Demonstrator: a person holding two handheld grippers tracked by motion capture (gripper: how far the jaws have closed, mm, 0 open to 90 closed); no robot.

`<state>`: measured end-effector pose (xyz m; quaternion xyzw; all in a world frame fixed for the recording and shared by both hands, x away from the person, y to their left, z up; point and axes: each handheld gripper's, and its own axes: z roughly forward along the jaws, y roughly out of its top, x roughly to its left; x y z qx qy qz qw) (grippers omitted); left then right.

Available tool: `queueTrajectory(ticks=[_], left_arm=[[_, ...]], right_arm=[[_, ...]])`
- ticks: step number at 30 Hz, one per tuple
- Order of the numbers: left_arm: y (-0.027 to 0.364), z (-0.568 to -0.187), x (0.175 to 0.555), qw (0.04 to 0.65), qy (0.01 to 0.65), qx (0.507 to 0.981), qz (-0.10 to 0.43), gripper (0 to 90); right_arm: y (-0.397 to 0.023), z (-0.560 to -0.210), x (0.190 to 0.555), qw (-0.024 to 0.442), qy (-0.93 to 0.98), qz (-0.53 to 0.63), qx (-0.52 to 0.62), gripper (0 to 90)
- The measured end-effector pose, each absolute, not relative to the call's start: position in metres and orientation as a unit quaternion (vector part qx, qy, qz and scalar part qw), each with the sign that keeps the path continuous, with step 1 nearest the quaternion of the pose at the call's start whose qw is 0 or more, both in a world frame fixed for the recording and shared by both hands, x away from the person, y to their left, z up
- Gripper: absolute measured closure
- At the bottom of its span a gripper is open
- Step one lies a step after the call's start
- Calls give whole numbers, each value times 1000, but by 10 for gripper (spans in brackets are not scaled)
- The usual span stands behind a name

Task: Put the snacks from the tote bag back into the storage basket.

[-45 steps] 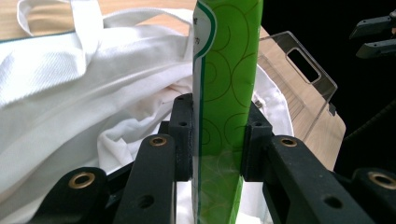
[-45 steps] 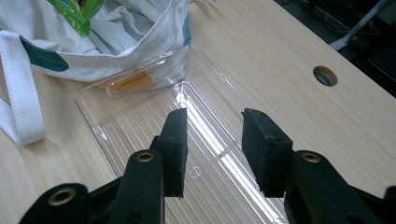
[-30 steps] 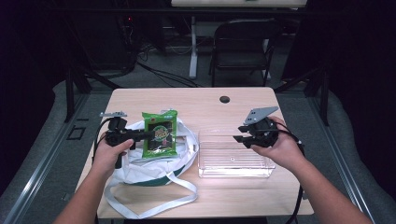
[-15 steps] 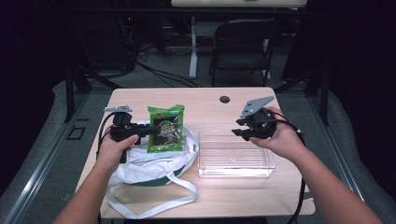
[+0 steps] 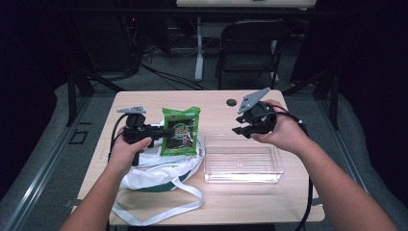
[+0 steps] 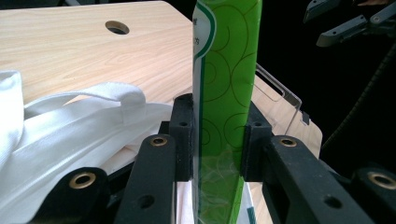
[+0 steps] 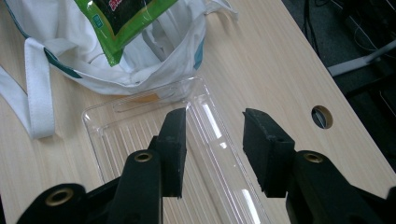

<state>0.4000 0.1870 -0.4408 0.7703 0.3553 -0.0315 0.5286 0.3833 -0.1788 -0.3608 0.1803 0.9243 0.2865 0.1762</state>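
Observation:
A green snack packet (image 5: 180, 131) hangs upright over the open white cloth bag (image 5: 159, 166), and my left gripper (image 5: 166, 132) is shut on its side edge. In the left gripper view the black pads (image 6: 183, 135) press the packet (image 6: 226, 84) from both sides. My right gripper (image 5: 242, 126) hovers above the back left corner of a clear plastic tray (image 5: 243, 163). It is open with nothing between its fingers. In the right gripper view the right gripper (image 7: 214, 140) points down at the tray (image 7: 140, 126), with the bag (image 7: 140, 60) and packet (image 7: 121, 18) beyond.
The wooden table (image 5: 288, 202) has a round cable hole (image 5: 232, 102) near its back edge. The bag's white straps (image 5: 159, 211) trail toward the front edge. A dark folding chair (image 5: 250, 48) stands behind the table.
My left gripper has carried the packet up and a little to the right, above the bag. The right gripper has risen and drifted slightly left over the tray.

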Motion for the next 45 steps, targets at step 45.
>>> queueTrajectory(ticks=[45], left_arm=[[128,-436,403,523,304,794,-54,724]], right_arm=[[-148,-330,399,166,938,274,132,528]])
